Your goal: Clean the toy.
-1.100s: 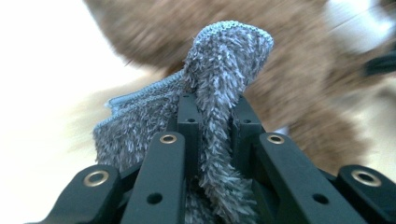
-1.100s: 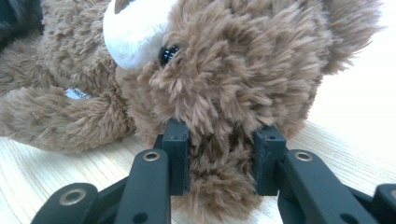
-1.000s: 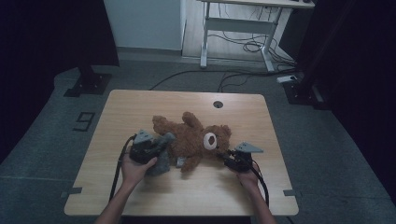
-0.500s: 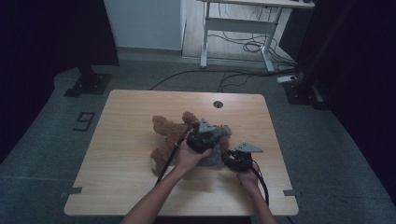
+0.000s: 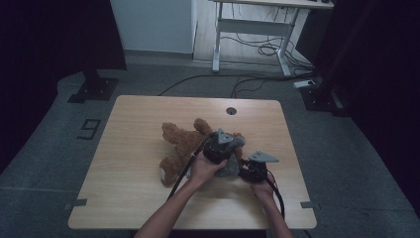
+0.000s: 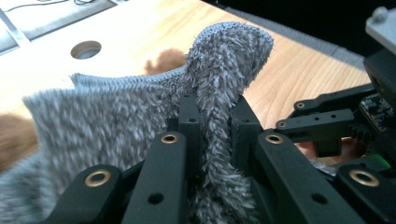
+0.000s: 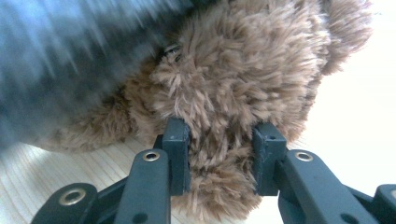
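Observation:
A brown teddy bear lies on the wooden table, head to the right. My left gripper is over the bear's head, shut on a fuzzy grey cloth that drapes across the head. In the left gripper view the cloth is pinched between the two black jaws. My right gripper sits at the bear's right side, shut on a tuft of the bear's brown fur. The grey cloth appears blurred at the upper left of the right gripper view.
A round cable hole is in the table's far edge. A desk frame with cables stands behind the table. A dark stand base sits on the floor at the left. Bare tabletop lies left of the bear.
My left gripper has carried the grey cloth from the bear's left side across to the right, over its head. The right gripper has stayed in place on the bear.

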`<action>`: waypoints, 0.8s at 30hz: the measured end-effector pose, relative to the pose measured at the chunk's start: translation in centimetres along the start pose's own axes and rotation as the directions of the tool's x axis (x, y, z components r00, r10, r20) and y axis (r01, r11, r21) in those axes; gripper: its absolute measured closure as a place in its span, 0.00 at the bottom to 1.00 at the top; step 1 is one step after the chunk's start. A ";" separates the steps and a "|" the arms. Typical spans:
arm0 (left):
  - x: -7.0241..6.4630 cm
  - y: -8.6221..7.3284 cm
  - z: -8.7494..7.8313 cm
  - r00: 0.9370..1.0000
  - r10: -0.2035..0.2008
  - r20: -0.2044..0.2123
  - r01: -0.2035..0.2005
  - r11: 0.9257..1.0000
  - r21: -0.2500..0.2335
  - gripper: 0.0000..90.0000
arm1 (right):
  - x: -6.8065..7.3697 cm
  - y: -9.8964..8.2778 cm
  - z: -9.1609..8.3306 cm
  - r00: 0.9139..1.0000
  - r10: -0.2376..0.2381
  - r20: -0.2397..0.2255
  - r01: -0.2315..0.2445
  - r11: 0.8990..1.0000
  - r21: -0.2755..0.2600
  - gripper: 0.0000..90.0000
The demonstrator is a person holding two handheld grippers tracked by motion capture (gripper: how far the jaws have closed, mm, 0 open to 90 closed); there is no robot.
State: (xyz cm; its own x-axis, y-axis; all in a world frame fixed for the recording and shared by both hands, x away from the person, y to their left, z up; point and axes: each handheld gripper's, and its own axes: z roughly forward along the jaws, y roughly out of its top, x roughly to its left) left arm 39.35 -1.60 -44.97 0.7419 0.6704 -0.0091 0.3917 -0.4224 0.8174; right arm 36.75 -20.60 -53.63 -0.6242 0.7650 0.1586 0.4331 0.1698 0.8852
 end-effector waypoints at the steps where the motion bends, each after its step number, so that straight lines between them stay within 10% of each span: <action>1: 0.4 -0.1 -0.5 1.000 -0.005 -0.008 0.005 1.000 -0.011 0.87 | 0.0 0.0 0.0 1.000 -0.003 -0.001 0.003 1.000 0.000 0.73; 6: 3.0 -1.2 -2.3 0.985 0.017 -0.169 -0.014 1.000 0.021 0.87 | -0.3 -0.1 -0.1 1.000 0.017 -0.006 -0.017 1.000 0.004 0.73; 12: 7.2 -3.7 -5.5 0.978 -0.074 -0.196 0.072 0.997 -0.019 0.87 | -0.1 -0.1 0.0 1.000 0.001 0.001 -0.001 1.000 0.009 0.73; 24: 14.4 -10.4 -9.3 0.924 -0.257 -0.283 0.262 0.965 -0.019 0.87 | -0.3 -0.2 0.0 1.000 0.016 -0.005 -0.016 1.000 0.006 0.73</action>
State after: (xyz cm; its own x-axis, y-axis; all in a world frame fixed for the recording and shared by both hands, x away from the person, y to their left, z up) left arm 40.93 18.13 -48.20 0.4310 0.9006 -0.0554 0.5621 -0.2199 0.7973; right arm 36.83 -20.85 -53.83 -0.6204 0.7646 0.1747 0.4466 0.1613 0.8801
